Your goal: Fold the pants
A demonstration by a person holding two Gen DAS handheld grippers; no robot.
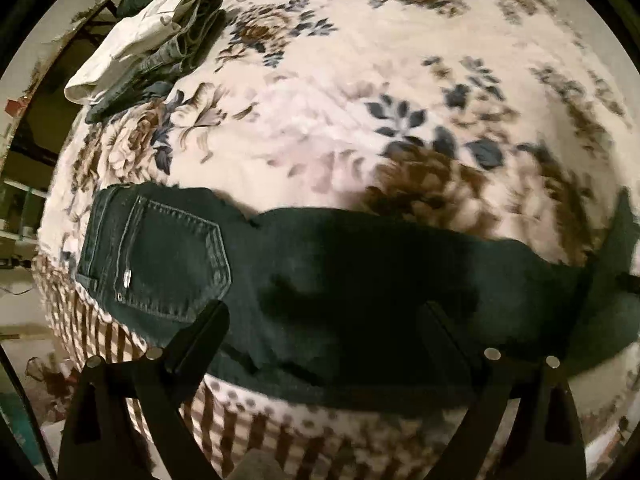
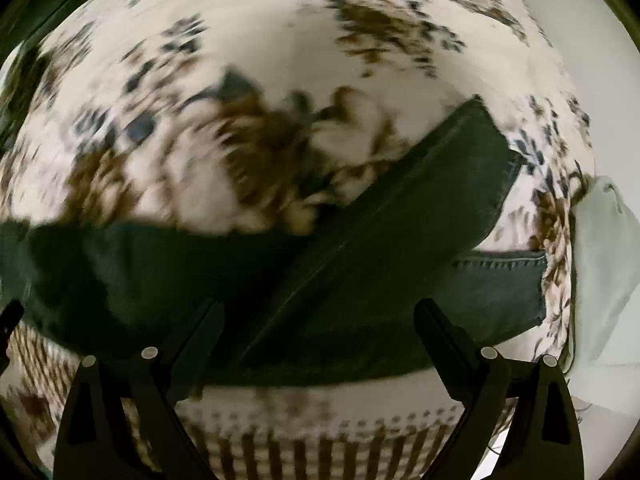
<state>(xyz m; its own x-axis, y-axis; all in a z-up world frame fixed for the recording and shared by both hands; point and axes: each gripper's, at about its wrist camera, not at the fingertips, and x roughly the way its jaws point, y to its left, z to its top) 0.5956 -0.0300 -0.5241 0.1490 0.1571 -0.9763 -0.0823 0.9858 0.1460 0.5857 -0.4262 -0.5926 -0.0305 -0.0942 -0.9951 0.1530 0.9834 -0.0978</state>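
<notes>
The dark jeans lie flat across the floral blanket, just ahead of and beneath the left gripper, whose fingers stand wide apart above the cloth with nothing pinched between them; the waist end with its stitched back pocket sits off that gripper's left finger, close to the blanket's checked border at the bed's near edge. Under the right gripper, jaws likewise spread and clear of the fabric, one leg runs diagonally up and away to the right over the other leg, both hems stopping short of a pale cloth at the right rim. Ahead of both grippers the blanket spreads broad and bare. Far ahead-left of the left gripper a stack of folded clothes rests near the bed's far edge. The right view is smeared by motion blur, so the blanket's pattern and seams read poorly; the jeans' middle is lost in shadow
</notes>
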